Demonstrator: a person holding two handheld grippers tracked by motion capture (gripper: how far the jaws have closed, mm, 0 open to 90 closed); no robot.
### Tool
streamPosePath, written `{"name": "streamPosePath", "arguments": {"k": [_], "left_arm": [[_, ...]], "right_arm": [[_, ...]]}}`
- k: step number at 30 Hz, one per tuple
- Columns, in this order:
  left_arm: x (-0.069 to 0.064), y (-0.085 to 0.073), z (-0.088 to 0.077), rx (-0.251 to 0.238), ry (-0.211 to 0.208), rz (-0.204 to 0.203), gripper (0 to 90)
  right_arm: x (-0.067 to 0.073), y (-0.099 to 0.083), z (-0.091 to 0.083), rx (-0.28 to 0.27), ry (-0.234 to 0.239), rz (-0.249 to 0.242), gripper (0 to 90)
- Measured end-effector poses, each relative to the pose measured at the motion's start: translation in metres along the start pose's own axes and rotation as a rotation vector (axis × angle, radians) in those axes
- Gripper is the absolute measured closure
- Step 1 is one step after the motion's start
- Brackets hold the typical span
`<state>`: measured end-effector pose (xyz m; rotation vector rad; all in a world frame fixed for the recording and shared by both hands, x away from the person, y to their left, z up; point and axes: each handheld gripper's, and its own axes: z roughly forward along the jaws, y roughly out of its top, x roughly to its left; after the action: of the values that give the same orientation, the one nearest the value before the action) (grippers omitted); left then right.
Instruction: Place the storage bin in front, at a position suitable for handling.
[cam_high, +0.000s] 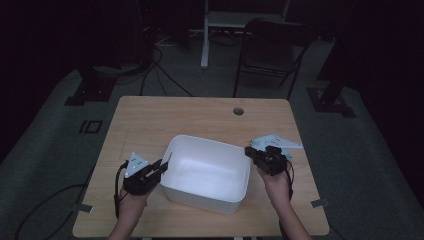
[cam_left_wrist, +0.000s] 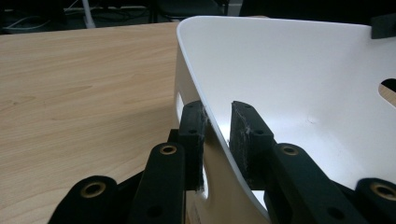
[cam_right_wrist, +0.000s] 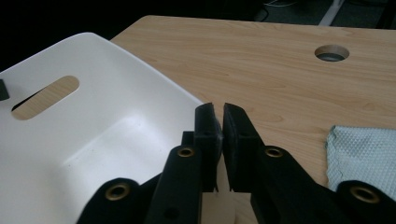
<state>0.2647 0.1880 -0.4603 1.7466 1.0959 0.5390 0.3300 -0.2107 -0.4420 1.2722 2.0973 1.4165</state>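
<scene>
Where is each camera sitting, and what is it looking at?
High view: above the person's side, looking forward and down at the wooden table and white tub; both forearms show.
Left gripper view: rides the left gripper, looking along its jaws, which straddle the tub's wall.
Right gripper view: rides the right gripper, jaws pinching the tub's opposite rim, a pale blue cloth beside.
All views share the tub.

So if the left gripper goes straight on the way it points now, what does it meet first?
The left gripper already straddles the rim of the white bin; going on, it would probably slide along that wall, toward the far wall.
</scene>
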Motion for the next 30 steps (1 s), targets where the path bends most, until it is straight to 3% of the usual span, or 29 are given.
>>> {"name": "streamPosePath", "arguments": {"k": [2, 5, 9, 14, 21, 28, 30], "left_arm": [[-0.002, -0.002, -0.002, -0.004, 0.004, -0.015, 74.9], [-0.008, -0.004, -0.004, -0.007, 0.037, 0.023, 74.3], [-0.012, -0.008, -0.008, -0.016, 0.041, 0.003, 73.5], [-0.018, -0.009, -0.012, -0.004, 0.064, 0.019, 72.1], [-0.029, -0.013, -0.016, -0.008, 0.094, 0.009, 70.7], [-0.027, -0.016, -0.017, -0.026, 0.045, -0.022, 63.3], [-0.026, -0.016, -0.017, -0.03, 0.054, -0.017, 58.8]], "right_arm": [[0.0, 0.002, 0.004, 0.008, 0.0, -0.012, 85.5], [-0.003, 0.004, 0.006, 0.006, 0.016, -0.006, 85.4], [-0.004, 0.007, 0.01, 0.014, 0.02, -0.011, 85.4], [-0.005, 0.011, 0.015, 0.022, 0.027, -0.016, 85.2], [-0.009, 0.015, 0.022, 0.02, 0.049, -0.013, 84.7], [-0.01, 0.015, 0.023, 0.017, 0.057, -0.015, 83.5], [-0.01, 0.015, 0.022, 0.017, 0.064, -0.007, 82.9]]}}
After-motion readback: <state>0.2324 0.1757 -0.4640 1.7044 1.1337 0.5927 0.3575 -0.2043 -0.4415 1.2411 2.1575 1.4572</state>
